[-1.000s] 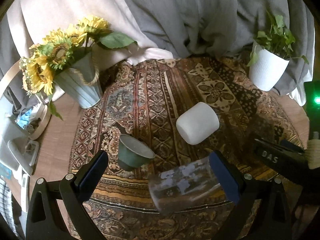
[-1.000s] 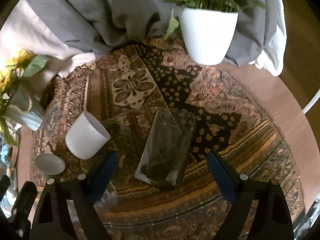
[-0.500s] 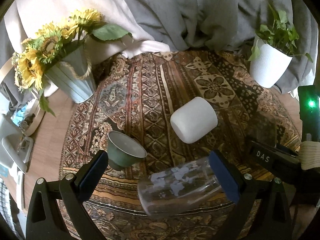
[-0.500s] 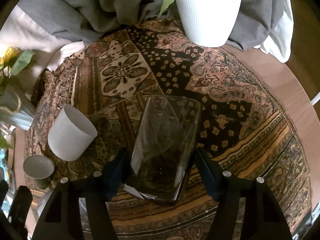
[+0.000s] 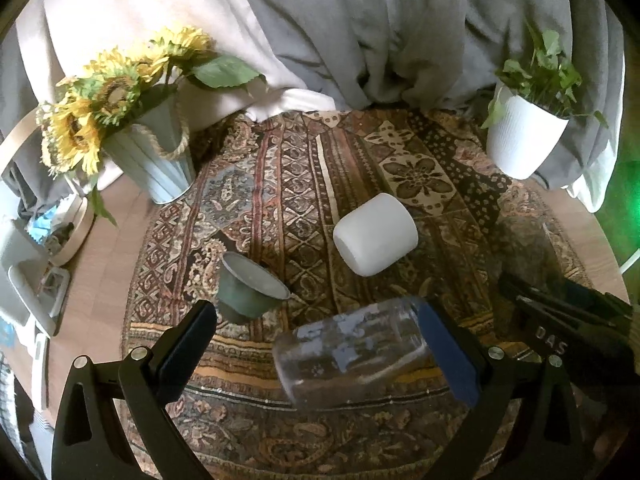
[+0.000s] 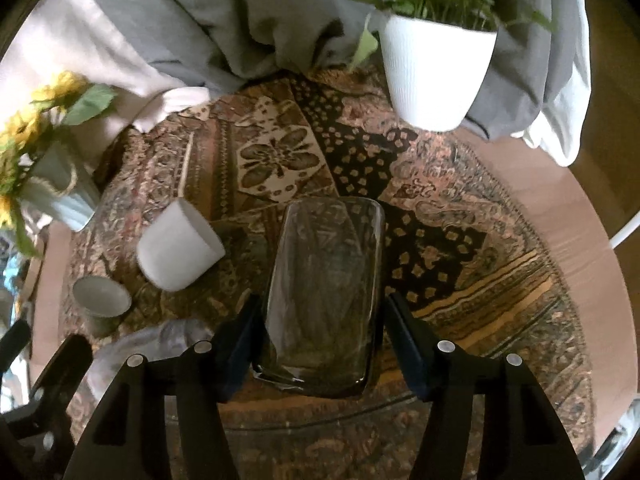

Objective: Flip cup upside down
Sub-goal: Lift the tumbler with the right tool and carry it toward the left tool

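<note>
A dark clear glass (image 6: 324, 304) is seen lying on its side on the patterned cloth (image 6: 460, 240) that covers the round surface (image 6: 568, 220). Its long axis runs straight ahead of the right gripper (image 6: 322, 344), along the line of the fingers, with one end close to the camera and the other pointing toward the white plant pot (image 6: 434, 68). The glass is bracketed by the two blue pads (image 6: 240, 344), which are drawn in against or just beside its sides near the closer end; whether it is firmly clenched or only lightly touched cannot be told. This is judged to be the cup in hand, and the right arm is plainly the nearer one. A roll of the wrist about the cross axis would be called for to stand it mouth-down; which end is the mouth cannot be told.

A second clear glass with pale printed flowers (image 5: 352, 356) is seen lying on its side between the fingers of the left gripper (image 5: 326, 354), its long axis across the gap. That gripper is spread wide and nothing is grasped; only its right pad appears close to the glass.

Further out, a white cup (image 5: 376, 234) lies tipped on its side, a small green cup (image 5: 248, 292) is tilted beside it, and a bucket of sunflowers (image 5: 152, 160) stands at the cloth's edge.
</note>
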{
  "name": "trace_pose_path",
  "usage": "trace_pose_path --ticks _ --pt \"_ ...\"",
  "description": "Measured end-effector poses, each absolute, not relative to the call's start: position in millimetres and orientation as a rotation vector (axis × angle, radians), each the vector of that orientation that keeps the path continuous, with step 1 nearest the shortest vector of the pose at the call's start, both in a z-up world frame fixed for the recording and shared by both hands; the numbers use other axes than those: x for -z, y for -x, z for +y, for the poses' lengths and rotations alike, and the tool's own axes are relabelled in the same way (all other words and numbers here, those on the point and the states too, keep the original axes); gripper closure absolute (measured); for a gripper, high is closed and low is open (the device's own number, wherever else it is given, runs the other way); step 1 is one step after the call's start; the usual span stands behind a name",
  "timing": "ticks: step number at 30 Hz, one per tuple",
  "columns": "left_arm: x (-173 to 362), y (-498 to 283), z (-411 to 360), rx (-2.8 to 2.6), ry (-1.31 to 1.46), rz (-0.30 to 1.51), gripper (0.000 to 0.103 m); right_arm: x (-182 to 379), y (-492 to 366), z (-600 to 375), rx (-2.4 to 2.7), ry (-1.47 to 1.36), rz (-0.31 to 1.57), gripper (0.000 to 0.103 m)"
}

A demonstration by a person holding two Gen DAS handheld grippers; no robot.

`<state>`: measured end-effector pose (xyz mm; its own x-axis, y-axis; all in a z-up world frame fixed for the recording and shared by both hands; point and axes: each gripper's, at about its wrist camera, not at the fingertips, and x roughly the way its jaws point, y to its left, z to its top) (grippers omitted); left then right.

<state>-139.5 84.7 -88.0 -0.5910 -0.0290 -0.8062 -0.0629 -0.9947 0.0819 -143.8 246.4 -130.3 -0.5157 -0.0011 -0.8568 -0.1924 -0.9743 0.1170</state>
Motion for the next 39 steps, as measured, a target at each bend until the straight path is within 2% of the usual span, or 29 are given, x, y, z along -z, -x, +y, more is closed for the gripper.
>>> trace_pose_path --ticks 9,14,27,39 --pt "70.7 99.1 56.0 -2.816 1.384 0.118 0.000 91.3 94.7 225.1 -2.716 1.431 0.240 0.043" --pt "73.3 77.3 35.1 -2.810 1.424 0.129 0.000 87.6 69.7 203.9 -2.746 1.472 0.212 0.043" --pt "107.1 53.4 -9.2 -2.783 1.585 0.163 0.000 131.1 41.4 146.4 -2.744 1.665 0.194 0.043" --pt "140.1 50.3 -23.1 -2.733 1.729 0.203 0.000 158.5 36.0 135.8 -2.692 1.738 0.169 0.043"
